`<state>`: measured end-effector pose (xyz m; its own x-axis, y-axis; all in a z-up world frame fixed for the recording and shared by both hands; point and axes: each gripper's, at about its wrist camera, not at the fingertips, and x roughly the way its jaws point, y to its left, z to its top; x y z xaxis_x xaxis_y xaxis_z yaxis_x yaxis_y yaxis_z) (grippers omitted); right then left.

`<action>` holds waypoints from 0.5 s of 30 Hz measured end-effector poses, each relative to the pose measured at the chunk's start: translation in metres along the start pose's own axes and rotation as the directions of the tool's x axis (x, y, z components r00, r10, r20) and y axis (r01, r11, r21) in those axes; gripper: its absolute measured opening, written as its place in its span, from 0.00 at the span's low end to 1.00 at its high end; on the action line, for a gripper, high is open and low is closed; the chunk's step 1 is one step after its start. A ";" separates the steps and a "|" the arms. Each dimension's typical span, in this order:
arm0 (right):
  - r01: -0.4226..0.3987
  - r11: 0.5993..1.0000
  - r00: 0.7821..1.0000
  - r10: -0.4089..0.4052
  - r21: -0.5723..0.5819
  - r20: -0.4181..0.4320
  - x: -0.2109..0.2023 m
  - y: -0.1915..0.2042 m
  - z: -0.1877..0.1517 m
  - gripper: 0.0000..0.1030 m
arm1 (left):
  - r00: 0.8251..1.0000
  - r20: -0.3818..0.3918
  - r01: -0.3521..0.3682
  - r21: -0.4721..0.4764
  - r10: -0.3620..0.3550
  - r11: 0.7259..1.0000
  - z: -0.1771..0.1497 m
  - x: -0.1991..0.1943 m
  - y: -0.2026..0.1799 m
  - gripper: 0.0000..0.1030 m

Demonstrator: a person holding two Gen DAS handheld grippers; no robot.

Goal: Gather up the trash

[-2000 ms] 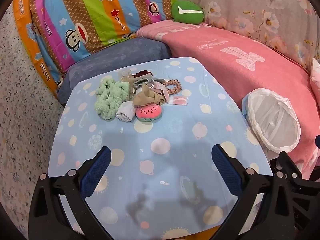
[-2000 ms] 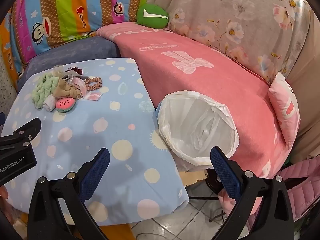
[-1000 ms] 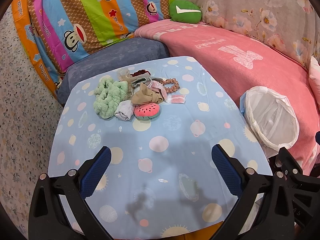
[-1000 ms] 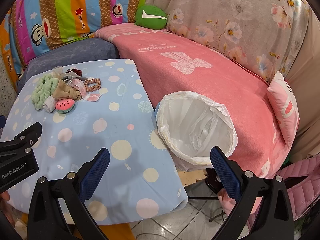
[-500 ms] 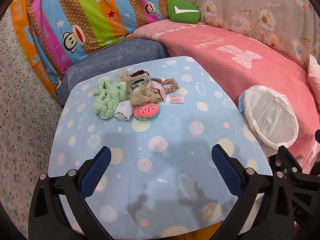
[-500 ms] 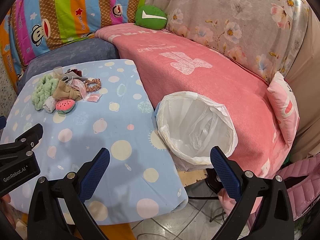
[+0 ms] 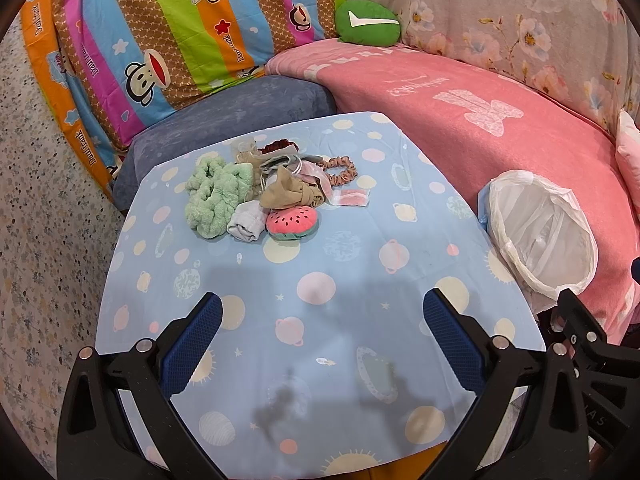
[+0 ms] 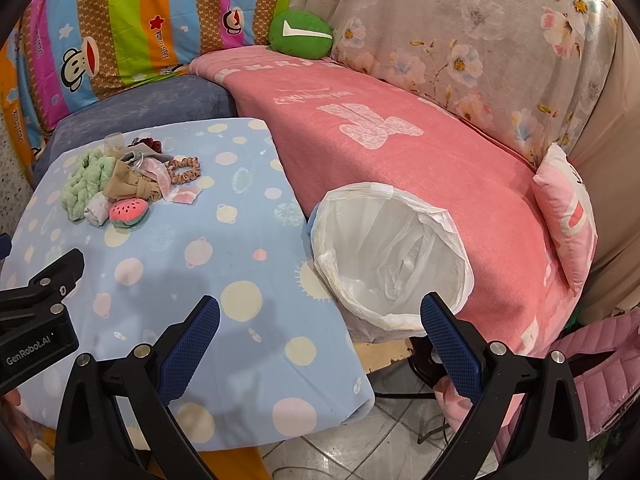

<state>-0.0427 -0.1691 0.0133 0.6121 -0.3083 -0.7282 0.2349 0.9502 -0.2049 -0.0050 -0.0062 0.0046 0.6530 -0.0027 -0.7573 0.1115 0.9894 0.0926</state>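
A heap of small items lies at the far side of the blue spotted table (image 7: 328, 320): a green fluffy cloth (image 7: 216, 200), a watermelon-shaped pouch (image 7: 292, 221), a tan cloth (image 7: 292, 192), a white rolled cloth (image 7: 246, 224), a pink wrapper (image 7: 352, 198) and a scrunchie (image 7: 340, 170). The same heap (image 8: 120, 184) shows at the left in the right wrist view. A bin lined with a white bag (image 8: 392, 256) (image 7: 540, 232) stands at the table's right edge. My left gripper (image 7: 320, 336) hangs open over the near table. My right gripper (image 8: 320, 336) is open near the bin.
A sofa with a pink blanket (image 8: 400, 140) curves behind the table and bin. A striped monkey-print cover (image 7: 160, 32), a green cushion (image 7: 368, 24) and a grey-blue seat cushion (image 7: 240, 108) sit at the back. Tiled floor (image 8: 360, 440) lies below the table's near edge.
Both views have shifted only slightly; the heap and bin keep their places, and both grippers stay open.
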 end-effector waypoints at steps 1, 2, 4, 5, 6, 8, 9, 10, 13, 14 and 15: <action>0.000 1.000 1.000 0.000 0.001 0.000 0.000 0.000 0.000 0.93 | 1.000 0.000 -0.001 -0.001 0.001 1.000 0.000 0.000 0.000 0.93; -0.001 1.000 1.000 0.001 0.001 0.000 0.000 0.001 -0.001 0.93 | 1.000 0.001 0.000 -0.001 0.000 1.000 0.000 0.000 0.000 0.93; 0.000 1.000 1.000 0.000 0.000 0.000 0.001 0.002 -0.001 0.93 | 1.000 0.001 -0.001 -0.001 0.001 1.000 0.000 0.000 0.000 0.93; 0.000 1.000 1.000 0.000 0.001 0.000 0.001 0.003 -0.001 0.93 | 1.000 0.001 -0.002 -0.001 0.002 1.000 0.001 0.000 -0.001 0.93; 0.000 1.000 1.000 0.000 0.001 0.000 0.001 0.003 -0.001 0.93 | 1.000 -0.001 -0.001 -0.002 0.001 1.000 0.001 0.000 0.000 0.93; 0.000 1.000 1.000 0.000 0.000 0.001 0.002 0.005 -0.001 0.93 | 1.000 -0.003 -0.001 -0.004 0.001 1.000 0.000 0.000 0.000 0.93; 0.000 1.000 1.000 0.000 0.000 0.001 0.002 0.004 -0.001 0.93 | 1.000 -0.005 -0.002 -0.005 0.002 1.000 0.000 0.001 -0.001 0.93; 0.000 1.000 1.000 0.000 0.000 0.000 0.003 0.006 -0.002 0.93 | 1.000 -0.006 -0.004 -0.005 0.004 1.000 0.000 0.001 -0.001 0.93; 0.000 1.000 1.000 0.000 0.002 -0.001 0.001 0.001 -0.002 0.93 | 1.000 -0.008 -0.004 -0.005 0.004 1.000 -0.001 0.003 -0.001 0.93; 0.000 1.000 1.000 0.000 0.002 -0.001 0.001 0.002 -0.002 0.93 | 1.000 -0.009 -0.005 -0.005 0.005 1.000 -0.001 0.003 -0.002 0.93; 0.001 1.000 1.000 -0.001 0.003 -0.002 0.001 -0.001 -0.002 0.93 | 1.000 -0.008 -0.005 -0.005 0.005 1.000 -0.001 0.003 -0.002 0.93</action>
<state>-0.0442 -0.1704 0.0116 0.6106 -0.3094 -0.7290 0.2376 0.9497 -0.2041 -0.0037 -0.0077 0.0013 0.6473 0.0033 -0.7623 0.1043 0.9902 0.0929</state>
